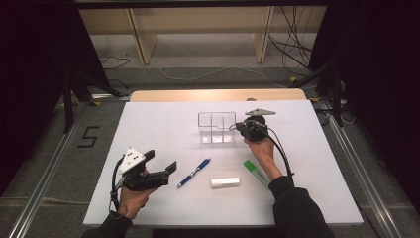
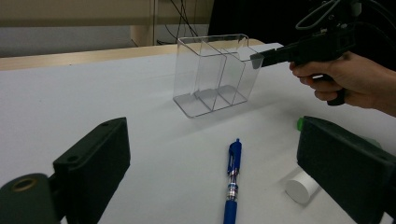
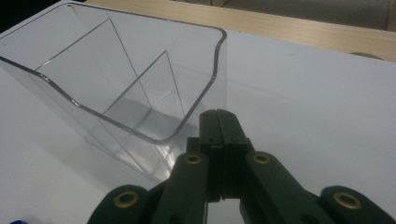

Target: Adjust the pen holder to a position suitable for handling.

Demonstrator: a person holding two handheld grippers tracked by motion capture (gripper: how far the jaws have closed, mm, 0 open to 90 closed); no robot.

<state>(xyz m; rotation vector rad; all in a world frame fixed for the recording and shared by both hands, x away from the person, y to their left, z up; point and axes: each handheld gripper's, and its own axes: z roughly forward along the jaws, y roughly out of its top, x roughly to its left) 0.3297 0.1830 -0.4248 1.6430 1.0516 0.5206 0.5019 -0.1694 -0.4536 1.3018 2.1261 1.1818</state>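
A clear three-compartment organizer [image 1: 216, 127] stands upright at the table's middle back, also seen in the left gripper view [image 2: 212, 72] and close up in the right gripper view [image 3: 140, 79]. My right gripper [image 1: 238, 127] is shut, its jaws pressed together at the rim of the organizer's right end wall [image 3: 217, 116]; I cannot tell whether it touches. Seen from the left gripper view, its tip [image 2: 255, 59] meets that wall's top edge. My left gripper [image 1: 161, 161] hovers open at the front left with nothing between its jaws [image 2: 212, 140], pointing at a blue pen [image 1: 194, 172] [image 2: 232, 179].
A white cylinder [image 1: 225, 182] [image 2: 301, 187] lies right of the pen, and a green marker [image 1: 256, 172] lies under my right forearm. The white board [image 1: 163, 124] rests on a wooden table [image 1: 218, 94]. Black stands and cables surround it.
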